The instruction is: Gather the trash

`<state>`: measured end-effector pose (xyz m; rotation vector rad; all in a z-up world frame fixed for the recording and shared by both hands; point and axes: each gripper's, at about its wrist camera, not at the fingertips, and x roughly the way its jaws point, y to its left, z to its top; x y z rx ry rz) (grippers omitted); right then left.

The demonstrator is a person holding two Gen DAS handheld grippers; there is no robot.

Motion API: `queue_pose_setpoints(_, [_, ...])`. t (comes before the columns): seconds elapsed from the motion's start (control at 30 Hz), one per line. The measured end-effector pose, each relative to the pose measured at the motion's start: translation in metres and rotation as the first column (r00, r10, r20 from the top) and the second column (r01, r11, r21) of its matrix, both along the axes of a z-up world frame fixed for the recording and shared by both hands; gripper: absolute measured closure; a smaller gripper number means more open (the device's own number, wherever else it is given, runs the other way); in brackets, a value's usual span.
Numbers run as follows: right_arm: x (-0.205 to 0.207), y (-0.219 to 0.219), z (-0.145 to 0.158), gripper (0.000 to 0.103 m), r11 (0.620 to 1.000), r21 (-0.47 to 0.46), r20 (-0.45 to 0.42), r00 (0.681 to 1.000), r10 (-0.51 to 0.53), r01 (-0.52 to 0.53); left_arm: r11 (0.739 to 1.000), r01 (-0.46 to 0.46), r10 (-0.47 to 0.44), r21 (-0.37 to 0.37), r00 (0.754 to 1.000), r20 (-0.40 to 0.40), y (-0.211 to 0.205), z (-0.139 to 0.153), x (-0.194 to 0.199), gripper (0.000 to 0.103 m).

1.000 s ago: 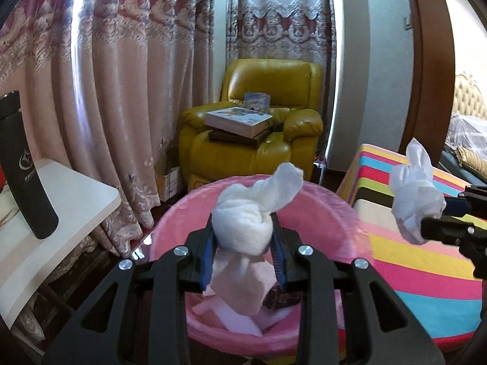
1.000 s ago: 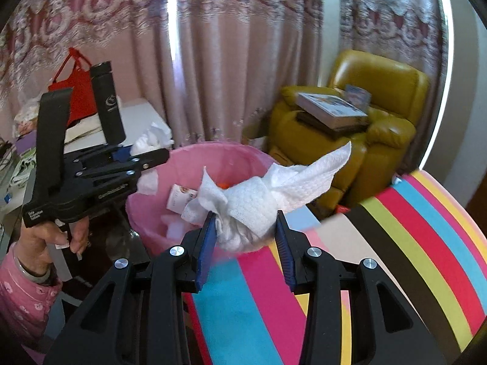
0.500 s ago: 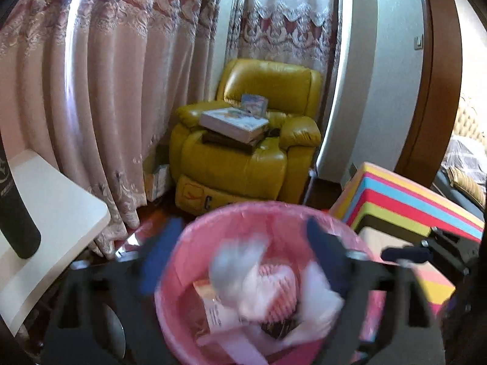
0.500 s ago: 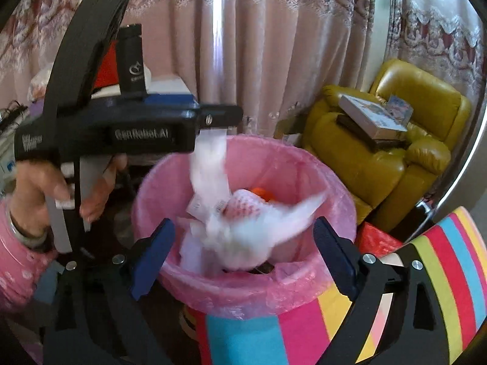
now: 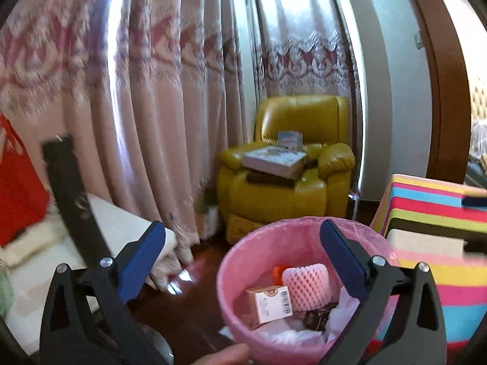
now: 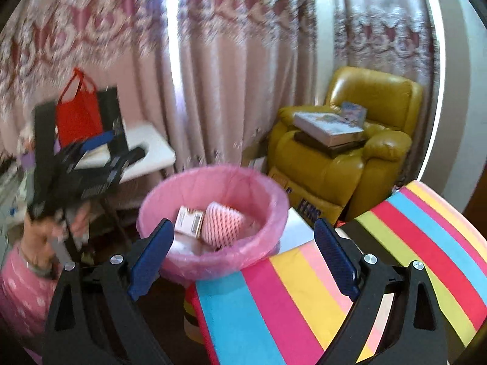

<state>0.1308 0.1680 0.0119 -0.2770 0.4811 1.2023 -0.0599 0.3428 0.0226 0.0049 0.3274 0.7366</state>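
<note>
A: Left gripper (image 5: 242, 257): we log the jaws spread wide, having just been opening, with nothing between the blue pads (image 5: 143, 258). It points a little downward over the near rim of the pink bin (image 5: 304, 228).

B: Right gripper (image 6: 243, 257): same entry, jaws wide after just opening, empty. It tilts down more steeply above the striped cloth (image 6: 411, 243), with the bin beyond its fingertips.

A: Count inside the bin: we see one pink foam net sleeve (image 5: 306, 284), one small barcoded carton (image 5: 269, 302), and white tissue (image 5: 289, 336), crumpled at the bottom; how many pieces we cannot tell.

B: One bin, two grippers. In the right wrist view, a hand in a pink sleeve (image 6: 42, 240) holds the left gripper up beside the bin.
</note>
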Motion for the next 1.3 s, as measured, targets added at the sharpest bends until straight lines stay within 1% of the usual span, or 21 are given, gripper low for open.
queue_pose_setpoints(0.03, [-0.002, -0.004, 0.007, 0.015, 1.0, 0.014, -0.004, 1.0, -0.006, 0.007, 1.0, 0.003, -0.003, 0.019, 1.0, -0.001, -0.01, 0.002, -0.008, 0.005])
queue_pose_setpoints(0.13, [-0.012, -0.009, 0.018, 0.008, 0.999, 0.037, 0.008, 1.0, -0.014, 0.014, 1.0, -0.012, 0.012, 0.018, 1.0, -0.001, -0.027, 0.002, -0.024, 0.005])
queue_pose_setpoints(0.2, [-0.021, -0.013, 0.022, 0.008, 0.999, 0.044, 0.016, 1.0, -0.003, 0.002, 1.0, -0.018, 0.018, 0.014, 1.0, 0.004, -0.038, 0.001, -0.035, 0.005])
queue_pose_setpoints(0.27, [-0.028, -0.017, 0.022, 0.008, 0.999, 0.044, 0.026, 1.0, 0.005, -0.006, 1.0, -0.015, 0.015, -0.008, 1.0, 0.014, -0.05, -0.003, -0.051, 0.005])
queue_pose_setpoints(0.4, [-0.045, -0.025, 0.012, 0.008, 1.0, 0.016, 0.053, 0.998, 0.021, -0.022, 0.999, -0.004, 0.004, -0.05, 1.0, 0.008, -0.073, -0.015, -0.074, 0.005])
queue_pose_setpoints(0.53, [-0.054, -0.036, -0.004, 0.008, 1.0, 0.001, 0.038, 0.999, 0.015, -0.015, 0.995, 0.035, -0.036, -0.089, 0.999, -0.012, -0.087, -0.026, -0.088, 0.005])
queue_pose_setpoints(0.63, [-0.059, -0.04, -0.015, 0.008, 1.0, -0.009, 0.036, 0.999, 0.003, -0.003, 0.996, 0.047, -0.049, -0.081, 0.999, -0.018, -0.097, -0.028, -0.09, 0.005])
queue_pose_setpoints(0.77, [-0.062, -0.043, -0.021, 0.008, 1.0, -0.018, 0.037, 0.999, 0.003, -0.003, 0.995, 0.073, -0.074, -0.072, 0.997, -0.024, -0.106, -0.029, -0.085, 0.005])
queue_pose_setpoints(0.97, [-0.061, -0.045, -0.019, 0.008, 1.0, -0.006, 0.034, 0.999, -0.003, 0.003, 0.991, 0.1, -0.104, -0.091, 0.994, -0.033, -0.105, -0.027, -0.078, 0.005])
queue_pose_setpoints(1.13, [-0.06, -0.044, -0.023, 0.008, 1.0, -0.016, 0.031, 1.0, -0.005, 0.005, 0.987, 0.114, -0.117, -0.113, 0.993, -0.026, -0.103, -0.028, -0.08, 0.005])
queue_pose_setpoints(1.3, [-0.059, -0.043, -0.023, 0.008, 1.0, -0.017, 0.027, 1.0, -0.008, 0.008, 0.987, 0.12, -0.124, -0.108, 0.992, -0.03, -0.104, -0.028, -0.081, 0.005])
